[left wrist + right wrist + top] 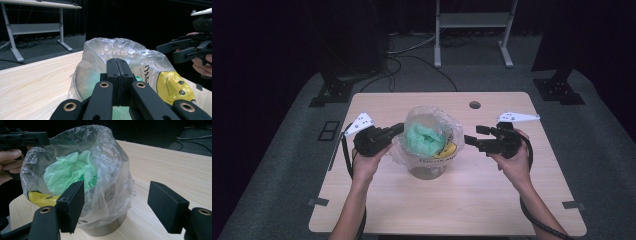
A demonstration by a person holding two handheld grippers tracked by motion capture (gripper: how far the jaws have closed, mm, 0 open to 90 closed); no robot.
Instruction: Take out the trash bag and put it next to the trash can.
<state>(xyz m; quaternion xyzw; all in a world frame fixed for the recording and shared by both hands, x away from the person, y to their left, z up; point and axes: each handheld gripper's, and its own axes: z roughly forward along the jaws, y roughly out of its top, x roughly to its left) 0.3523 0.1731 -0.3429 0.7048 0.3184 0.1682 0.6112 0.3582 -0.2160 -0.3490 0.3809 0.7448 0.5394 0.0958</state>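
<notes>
Your left gripper (116, 72) is pinching the crinkly clear bag (432, 135) lining the round bin (105, 230); your right gripper's (117, 207) jaws are gaping.

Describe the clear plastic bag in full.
The bag is thin, crinkled, see-through plastic lining a round bin at the table's middle. Its mouth stands open above the rim and its skirt drapes outside. Inside lie crumpled green plastic and a yellow piece. The left tool, jaws together, pinches its edge; the right tool is open, apart.
</notes>
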